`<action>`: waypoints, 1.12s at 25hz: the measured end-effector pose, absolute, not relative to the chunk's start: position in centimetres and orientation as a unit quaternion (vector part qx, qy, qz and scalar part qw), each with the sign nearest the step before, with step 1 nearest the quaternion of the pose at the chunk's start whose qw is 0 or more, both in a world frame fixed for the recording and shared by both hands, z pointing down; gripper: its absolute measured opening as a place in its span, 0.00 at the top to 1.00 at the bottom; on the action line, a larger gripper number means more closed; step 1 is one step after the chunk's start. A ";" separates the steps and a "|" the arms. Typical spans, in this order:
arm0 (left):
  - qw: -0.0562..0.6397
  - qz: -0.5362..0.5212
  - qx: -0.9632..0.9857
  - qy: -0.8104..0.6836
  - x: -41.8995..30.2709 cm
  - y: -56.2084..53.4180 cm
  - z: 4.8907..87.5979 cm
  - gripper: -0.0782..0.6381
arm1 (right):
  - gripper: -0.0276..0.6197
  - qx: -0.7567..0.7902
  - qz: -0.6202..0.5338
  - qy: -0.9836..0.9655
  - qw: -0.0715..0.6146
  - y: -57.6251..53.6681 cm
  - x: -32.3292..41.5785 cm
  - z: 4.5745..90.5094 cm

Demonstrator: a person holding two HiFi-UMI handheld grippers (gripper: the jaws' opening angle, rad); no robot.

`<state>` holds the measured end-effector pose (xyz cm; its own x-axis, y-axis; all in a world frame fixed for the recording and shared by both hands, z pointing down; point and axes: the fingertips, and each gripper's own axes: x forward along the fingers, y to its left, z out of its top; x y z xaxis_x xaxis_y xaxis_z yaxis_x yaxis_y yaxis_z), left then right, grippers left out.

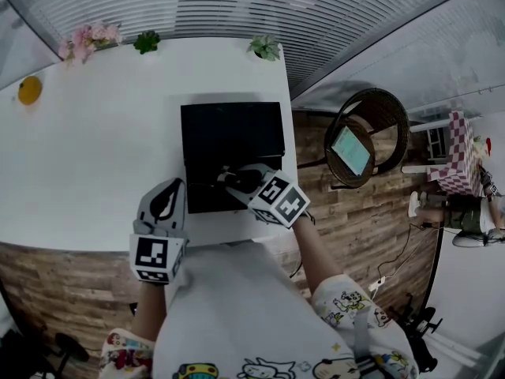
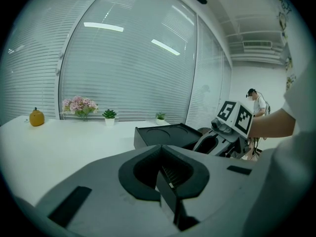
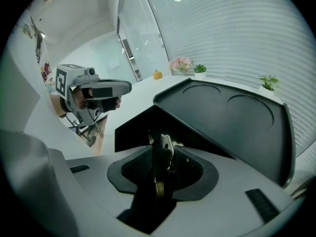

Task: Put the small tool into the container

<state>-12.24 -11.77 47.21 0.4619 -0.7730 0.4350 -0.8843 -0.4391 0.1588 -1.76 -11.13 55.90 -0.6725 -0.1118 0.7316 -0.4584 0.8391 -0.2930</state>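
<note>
A black container [image 1: 233, 136] sits on the white table [image 1: 95, 156]; its flat top has two round recesses [image 3: 222, 115]. My right gripper [image 1: 230, 180] hovers over the container's near edge. In the right gripper view [image 3: 163, 158] a small metal tool [image 3: 166, 144] stands upright between the jaws, with a gap to the pads on both sides, so the gripper is open. My left gripper [image 1: 164, 192] hangs over the table's near edge, left of the container [image 2: 163, 135]. Its jaws [image 2: 168, 184] look shut, with nothing in them. The right gripper [image 2: 222, 137] also shows in the left gripper view.
At the table's far edge are an orange fruit [image 1: 30, 90], pink flowers [image 1: 91, 38] and two small potted plants [image 1: 146, 41] [image 1: 266, 47]. A round wicker chair [image 1: 387, 109] holding a tablet stands on the wood floor to the right. The table ends just right of the container.
</note>
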 end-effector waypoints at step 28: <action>0.153 0.130 0.837 -0.509 -12.4 -11.2 45.1 0.88 | 0.73 0.197 0.090 -0.881 0.421 -11.3 -0.9 52.0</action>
